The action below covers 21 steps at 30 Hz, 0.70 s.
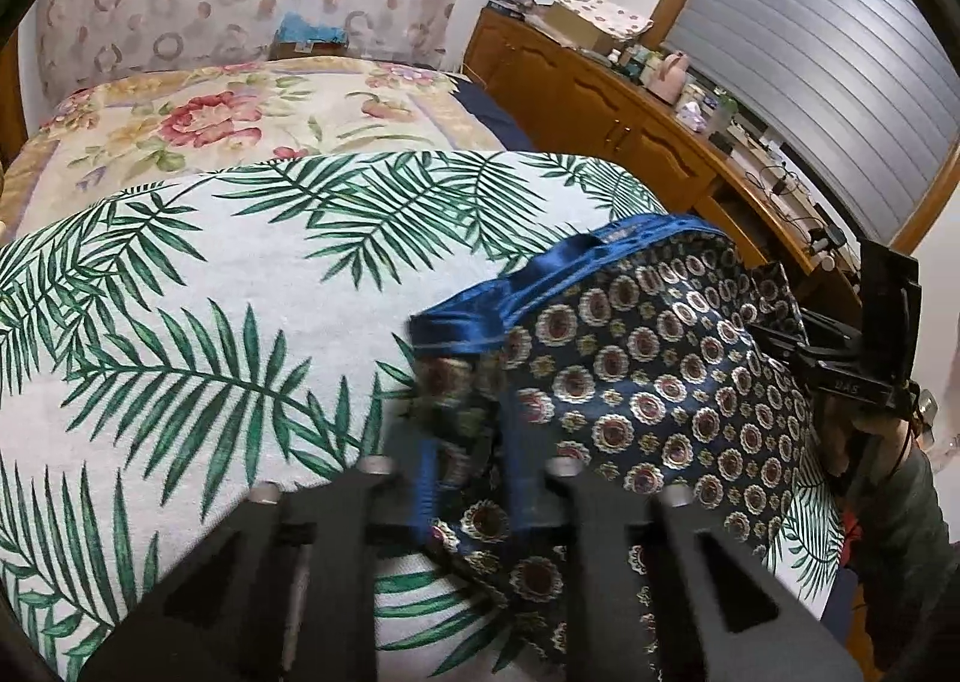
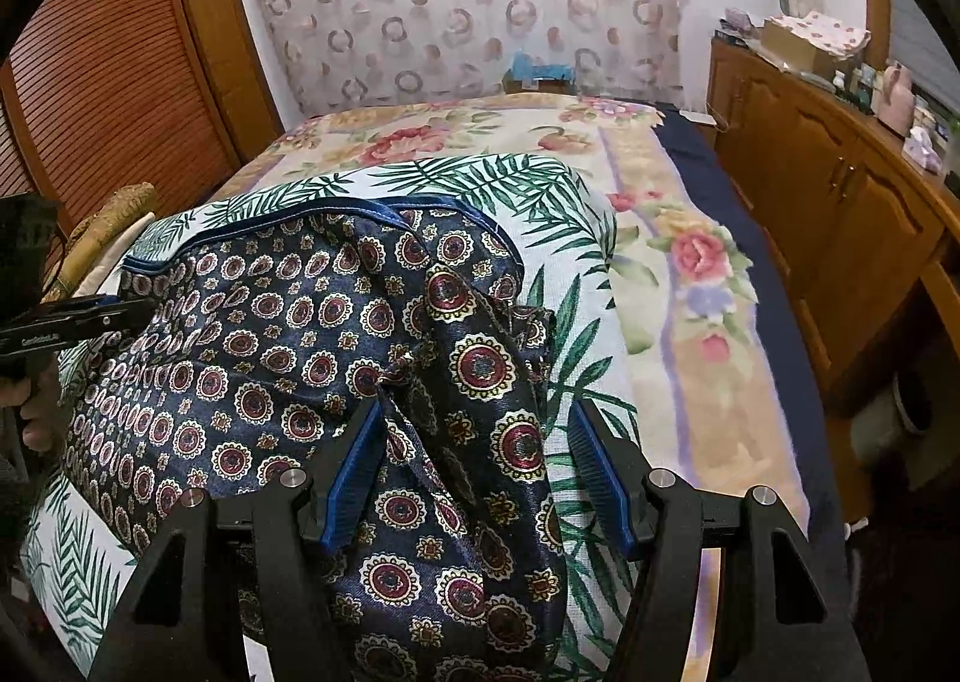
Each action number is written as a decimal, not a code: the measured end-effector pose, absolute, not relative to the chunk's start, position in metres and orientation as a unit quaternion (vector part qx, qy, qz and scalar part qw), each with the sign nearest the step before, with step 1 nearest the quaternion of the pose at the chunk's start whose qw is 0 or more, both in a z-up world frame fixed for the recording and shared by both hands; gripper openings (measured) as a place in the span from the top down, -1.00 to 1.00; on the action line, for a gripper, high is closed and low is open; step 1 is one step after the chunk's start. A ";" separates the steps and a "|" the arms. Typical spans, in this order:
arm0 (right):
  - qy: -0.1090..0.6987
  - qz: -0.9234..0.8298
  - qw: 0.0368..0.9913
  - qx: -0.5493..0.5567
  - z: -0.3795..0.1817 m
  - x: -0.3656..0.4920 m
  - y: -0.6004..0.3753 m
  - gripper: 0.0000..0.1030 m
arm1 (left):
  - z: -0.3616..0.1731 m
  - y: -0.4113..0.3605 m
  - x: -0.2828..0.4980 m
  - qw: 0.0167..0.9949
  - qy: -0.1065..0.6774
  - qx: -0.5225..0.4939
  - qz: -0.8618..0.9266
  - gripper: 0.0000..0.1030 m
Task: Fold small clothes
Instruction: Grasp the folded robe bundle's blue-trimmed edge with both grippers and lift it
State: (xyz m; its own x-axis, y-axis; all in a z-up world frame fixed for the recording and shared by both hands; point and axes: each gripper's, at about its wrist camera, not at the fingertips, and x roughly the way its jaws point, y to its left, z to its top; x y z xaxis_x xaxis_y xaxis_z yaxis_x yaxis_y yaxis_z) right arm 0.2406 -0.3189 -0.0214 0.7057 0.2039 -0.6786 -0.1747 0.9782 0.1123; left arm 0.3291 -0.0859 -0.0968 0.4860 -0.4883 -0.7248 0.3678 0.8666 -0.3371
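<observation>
Navy patterned shorts (image 1: 648, 382) with a shiny blue waistband lie on a palm-leaf cloth (image 1: 210, 322) spread over the bed. My left gripper (image 1: 471, 466) is shut on the shorts' near left edge, with bunched fabric pinched between its blue pads. Seen from the right wrist, the left gripper (image 2: 120, 310) grips the shorts (image 2: 288, 334) at their left side. My right gripper (image 2: 477, 409) stands open over the shorts' right edge; a raised fold of fabric lies between its blue pads (image 2: 354, 472). It also shows at the right (image 1: 840, 358).
A floral blanket (image 2: 690, 262) covers the bed beyond the palm-leaf cloth (image 2: 576, 322). A wooden cabinet (image 2: 840, 214) with bottles and boxes on top runs along the right. A louvred wooden door (image 2: 108, 82) stands at the left. A hand (image 2: 36, 412) holds the left gripper.
</observation>
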 end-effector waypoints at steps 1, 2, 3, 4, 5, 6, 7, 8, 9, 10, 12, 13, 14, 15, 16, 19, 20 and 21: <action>0.370 0.107 0.923 0.021 -0.022 0.240 -0.318 -0.26 | -0.095 -0.087 0.326 0.862 0.437 -0.066 -0.249 0.86; 0.369 0.111 0.922 0.022 -0.022 0.240 -0.317 -0.26 | -0.091 -0.087 0.322 0.866 0.430 -0.064 -0.249 0.86; 0.369 0.115 0.922 0.021 -0.022 0.239 -0.315 -0.26 | -0.087 -0.087 0.318 0.869 0.423 -0.063 -0.249 0.87; 0.369 0.117 0.922 0.020 -0.023 0.239 -0.314 -0.26 | -0.083 -0.086 0.314 0.872 0.417 -0.065 -0.250 0.88; 0.370 0.118 0.921 0.018 -0.023 0.239 -0.313 -0.26 | -0.078 -0.084 0.310 0.875 0.408 -0.069 -0.251 0.88; 0.370 0.119 0.921 0.017 -0.023 0.239 -0.312 -0.26 | -0.072 -0.081 0.307 0.878 0.401 -0.072 -0.251 0.88; 0.371 0.119 0.921 0.017 -0.023 0.239 -0.310 -0.26 | -0.069 -0.078 0.305 0.880 0.395 -0.074 -0.251 0.89; 0.372 0.120 0.920 0.018 -0.023 0.240 -0.309 -0.26 | -0.065 -0.075 0.303 0.883 0.390 -0.076 -0.250 0.89; 0.373 0.122 0.920 0.018 -0.023 0.240 -0.308 -0.26 | -0.061 -0.072 0.300 0.886 0.384 -0.076 -0.249 0.89; 0.374 0.124 0.919 0.019 -0.022 0.240 -0.307 -0.26 | -0.059 -0.070 0.298 0.888 0.381 -0.076 -0.247 0.89; 0.375 0.137 0.916 0.020 -0.021 0.240 -0.303 -0.26 | -0.053 -0.064 0.293 0.894 0.373 -0.071 -0.240 0.89; 0.376 0.144 0.915 0.019 -0.021 0.239 -0.299 -0.26 | -0.052 -0.061 0.291 0.896 0.370 -0.071 -0.237 0.89; 0.376 0.149 0.914 0.017 -0.021 0.239 -0.297 -0.26 | -0.053 -0.056 0.290 0.897 0.369 -0.071 -0.232 0.89; 0.376 0.152 0.914 0.015 -0.021 0.239 -0.295 -0.26 | -0.053 -0.052 0.289 0.898 0.371 -0.069 -0.227 0.89; 0.372 0.152 0.916 0.011 -0.020 0.239 -0.294 -0.26 | -0.054 -0.050 0.289 0.899 0.372 -0.067 -0.223 0.89; 0.362 0.130 0.923 0.002 -0.018 0.242 -0.296 -0.26 | -0.062 -0.046 0.290 0.897 0.381 -0.062 -0.215 0.89; 0.362 0.120 0.924 -0.001 -0.018 0.244 -0.298 -0.29 | -0.065 -0.045 0.291 0.896 0.384 -0.061 -0.214 0.89; 0.363 0.112 0.925 -0.001 -0.019 0.247 -0.300 -0.34 | -0.067 -0.045 0.292 0.896 0.386 -0.059 -0.212 0.89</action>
State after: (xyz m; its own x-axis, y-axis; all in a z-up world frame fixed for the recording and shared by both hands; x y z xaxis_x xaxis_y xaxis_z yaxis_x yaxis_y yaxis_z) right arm 0.2472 -0.2999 -0.0189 0.7114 0.2060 -0.6719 -0.2072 0.9751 0.0795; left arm 0.2916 -0.0455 -0.0672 0.6121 -0.4252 -0.6667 0.3343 0.9032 -0.2691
